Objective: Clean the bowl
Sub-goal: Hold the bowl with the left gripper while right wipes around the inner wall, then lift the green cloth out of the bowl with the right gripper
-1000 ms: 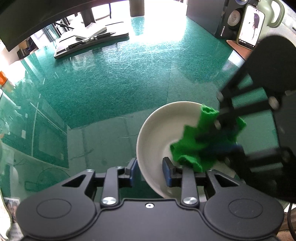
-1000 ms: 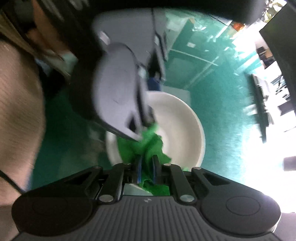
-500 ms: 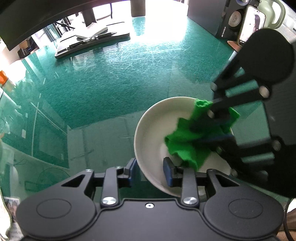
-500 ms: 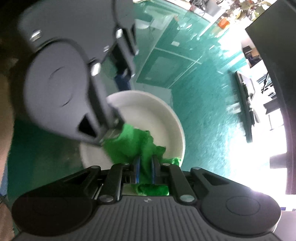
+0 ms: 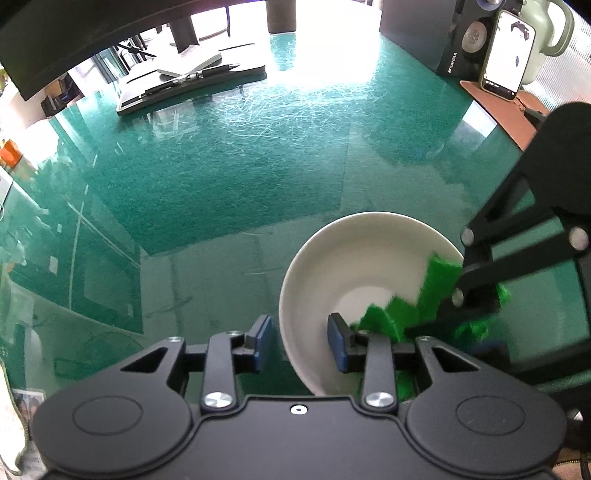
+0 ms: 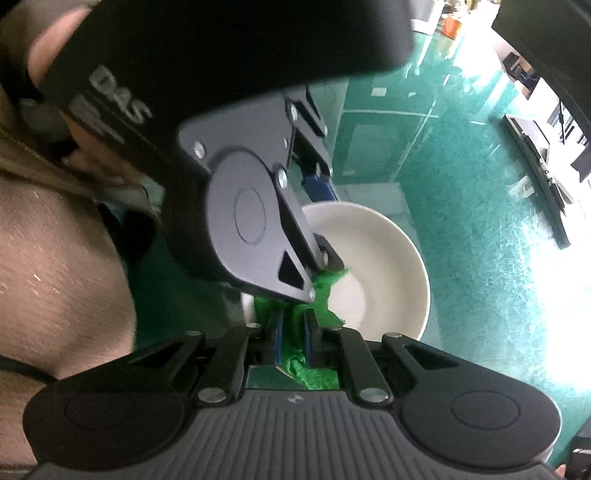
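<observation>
A white bowl sits on the green glass table, also in the right wrist view. My left gripper has its two blue pads on either side of the bowl's near rim, one inside and one outside. My right gripper is shut on a bright green cloth and presses it against the bowl's inner wall. In the left wrist view the cloth lies at the bowl's right side under the right gripper's body.
A dark tray with pens lies at the table's far side. A phone, a speaker and a pale green jug stand at the far right. The person's torso is on the left of the right wrist view.
The right gripper has dragged the green cloth from the bowl's middle toward its right and near wall, uncovering the bowl's floor. The left gripper has kept its place at the rim.
</observation>
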`<action>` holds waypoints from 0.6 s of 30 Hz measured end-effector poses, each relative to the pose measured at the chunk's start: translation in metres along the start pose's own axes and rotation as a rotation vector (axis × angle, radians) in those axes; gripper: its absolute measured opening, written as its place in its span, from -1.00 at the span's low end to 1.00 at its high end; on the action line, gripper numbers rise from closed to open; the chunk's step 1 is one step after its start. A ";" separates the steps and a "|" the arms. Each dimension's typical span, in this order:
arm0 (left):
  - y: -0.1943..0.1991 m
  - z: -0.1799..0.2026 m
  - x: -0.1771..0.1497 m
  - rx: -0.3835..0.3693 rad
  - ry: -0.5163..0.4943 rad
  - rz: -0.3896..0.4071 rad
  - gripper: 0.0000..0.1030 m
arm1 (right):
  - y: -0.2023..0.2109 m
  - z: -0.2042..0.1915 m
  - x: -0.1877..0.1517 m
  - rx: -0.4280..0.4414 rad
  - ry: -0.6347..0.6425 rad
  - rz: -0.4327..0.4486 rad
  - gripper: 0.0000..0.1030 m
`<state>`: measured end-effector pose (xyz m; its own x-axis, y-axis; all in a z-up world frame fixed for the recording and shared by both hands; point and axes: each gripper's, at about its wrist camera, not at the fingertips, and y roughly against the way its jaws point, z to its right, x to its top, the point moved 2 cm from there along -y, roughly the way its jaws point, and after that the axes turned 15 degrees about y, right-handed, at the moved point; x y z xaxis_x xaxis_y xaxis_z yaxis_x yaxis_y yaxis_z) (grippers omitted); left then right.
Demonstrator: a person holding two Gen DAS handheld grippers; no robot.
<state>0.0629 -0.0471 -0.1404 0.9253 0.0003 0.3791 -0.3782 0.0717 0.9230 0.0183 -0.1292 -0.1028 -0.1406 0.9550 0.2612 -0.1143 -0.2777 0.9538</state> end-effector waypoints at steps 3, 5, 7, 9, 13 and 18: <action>0.000 0.000 0.000 -0.002 0.002 0.002 -0.31 | -0.007 0.003 -0.002 -0.101 0.062 -0.049 -0.82; -0.001 -0.002 0.001 0.014 0.009 0.022 -0.29 | -0.012 0.010 -0.001 -0.188 0.068 -0.043 -0.82; -0.002 -0.005 0.005 0.047 0.022 0.044 -0.28 | -0.016 0.019 0.000 -0.233 0.049 -0.030 -0.83; -0.003 -0.010 0.009 0.080 0.037 0.062 -0.28 | -0.014 0.027 0.003 -0.290 0.013 0.001 -0.84; -0.005 -0.019 0.016 0.130 0.058 0.078 -0.29 | -0.003 0.045 0.002 -0.322 -0.093 0.080 -0.85; -0.006 -0.028 0.021 0.153 0.084 0.082 -0.29 | 0.041 0.050 -0.022 -0.415 -0.311 0.169 -0.84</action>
<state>0.0854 -0.0200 -0.1393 0.8876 0.0841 0.4529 -0.4465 -0.0847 0.8908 0.0660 -0.1561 -0.0623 0.0997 0.8619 0.4972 -0.5025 -0.3877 0.7727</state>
